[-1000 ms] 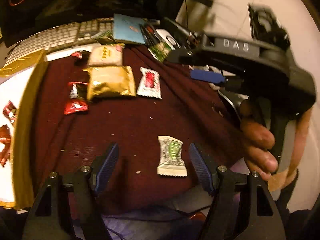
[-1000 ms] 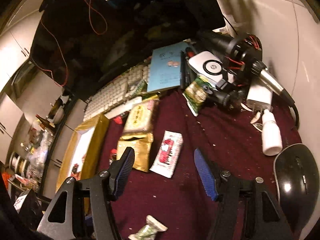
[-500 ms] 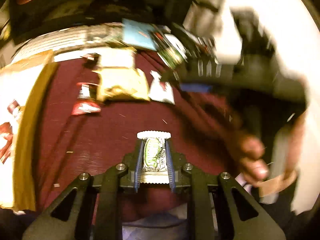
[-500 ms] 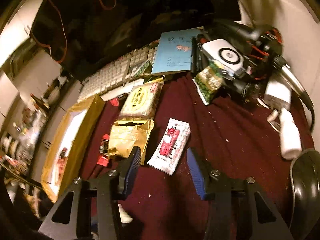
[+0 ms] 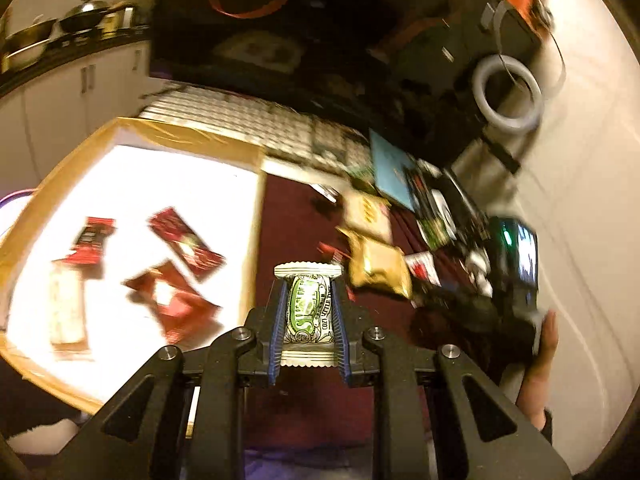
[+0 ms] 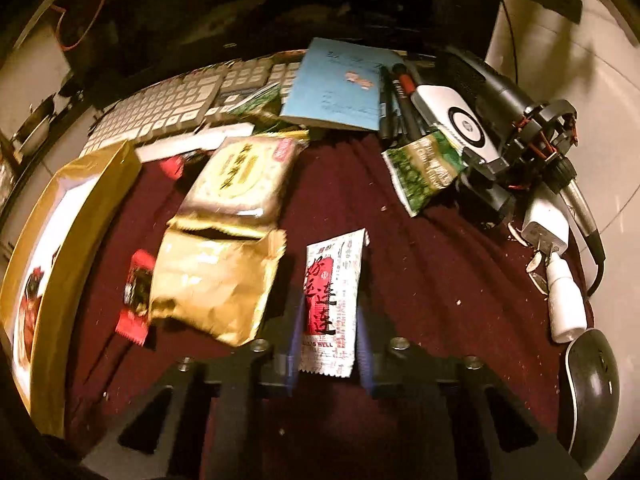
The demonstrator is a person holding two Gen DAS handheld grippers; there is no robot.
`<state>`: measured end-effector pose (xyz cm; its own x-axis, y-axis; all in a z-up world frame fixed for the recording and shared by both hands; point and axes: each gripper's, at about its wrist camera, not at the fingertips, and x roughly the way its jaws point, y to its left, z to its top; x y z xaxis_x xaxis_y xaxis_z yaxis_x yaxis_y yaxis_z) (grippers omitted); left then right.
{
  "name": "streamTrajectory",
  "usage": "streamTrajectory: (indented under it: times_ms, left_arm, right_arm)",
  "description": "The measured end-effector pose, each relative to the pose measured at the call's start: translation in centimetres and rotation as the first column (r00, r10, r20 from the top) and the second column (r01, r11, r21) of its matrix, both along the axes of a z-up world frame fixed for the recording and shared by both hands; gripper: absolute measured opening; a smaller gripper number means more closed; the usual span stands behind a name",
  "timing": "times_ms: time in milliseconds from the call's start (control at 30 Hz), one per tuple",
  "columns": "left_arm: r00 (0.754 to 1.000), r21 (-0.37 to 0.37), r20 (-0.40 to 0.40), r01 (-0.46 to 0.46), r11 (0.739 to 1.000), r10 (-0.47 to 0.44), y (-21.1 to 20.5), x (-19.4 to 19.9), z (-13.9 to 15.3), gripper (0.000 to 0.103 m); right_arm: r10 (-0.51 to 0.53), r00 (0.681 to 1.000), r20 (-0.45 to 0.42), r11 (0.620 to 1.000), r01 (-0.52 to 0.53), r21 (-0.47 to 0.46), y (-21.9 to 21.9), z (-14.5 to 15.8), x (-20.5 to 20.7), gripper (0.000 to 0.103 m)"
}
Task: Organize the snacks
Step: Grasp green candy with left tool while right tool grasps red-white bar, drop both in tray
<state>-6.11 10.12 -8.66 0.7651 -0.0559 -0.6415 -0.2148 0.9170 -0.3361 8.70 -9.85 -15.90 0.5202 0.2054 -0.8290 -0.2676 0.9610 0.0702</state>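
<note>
My left gripper (image 5: pixel 308 316) is shut on a small green-and-white candy packet (image 5: pixel 307 308) and holds it raised above the dark red cloth, beside the gold-rimmed white tray (image 5: pixel 132 136), which holds several red snack packets (image 5: pixel 188 244). My right gripper (image 6: pixel 329 332) has its blue pads on both sides of a white-and-red sachet (image 6: pixel 332 300) that lies on the cloth; the pads look pressed against its edges. A gold pouch (image 6: pixel 212 280), a cream biscuit pack (image 6: pixel 244 176), small red candies (image 6: pixel 138 292) and a green snack pack (image 6: pixel 424 168) lie on the cloth.
A keyboard (image 6: pixel 168 108), blue notebook (image 6: pixel 340 84), pens, a white device (image 6: pixel 460 128), a charger and small bottle (image 6: pixel 564 304) and a black mouse (image 6: pixel 592 384) crowd the back and right. The tray's gold wall (image 6: pixel 80 216) stands at the left. A white wall is at the right.
My left gripper closed on the green candy, lifted it and swung left toward the tray. My right gripper moved down over the white-and-red sachet and narrowed around it.
</note>
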Motion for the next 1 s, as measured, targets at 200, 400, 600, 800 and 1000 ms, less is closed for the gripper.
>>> streamTrajectory:
  times_ms: [200, 400, 600, 800, 1000]
  left_arm:
    - [0.996, -0.025, 0.008, -0.091, 0.996, 0.091, 3.3, -1.1, 0.0, 0.019]
    - [0.982, -0.022, 0.021, -0.186, 0.982, 0.186, 6.4, -2.4, 0.8, 0.019]
    - [0.958, -0.025, 0.020, -0.286, 0.958, 0.286, 10.9, -2.9, 1.1, 0.019]
    - [0.956, 0.029, -0.043, -0.289, 0.957, 0.290, 13.1, 0.2, 0.6, 0.019]
    - [0.947, 0.027, -0.140, -0.287, 0.958, 0.288, 15.7, 4.4, -0.9, 0.019]
  right_arm:
    - [-0.011, 1.000, 0.016, 0.999, 0.011, 0.038, 0.1, -0.1, -0.4, 0.021]
    - [-0.009, 1.000, 0.016, 0.996, 0.008, 0.087, -0.5, 0.1, -0.5, 0.011]
    - [0.023, 0.992, 0.120, 0.976, -0.049, 0.211, -1.2, 3.4, -3.1, 0.011]
    - [0.325, 0.929, 0.176, 0.864, -0.368, 0.343, 7.2, 7.8, -4.4, 0.011]
    - [0.506, 0.856, 0.110, 0.785, -0.510, 0.352, 18.3, 6.8, -1.9, 0.011]
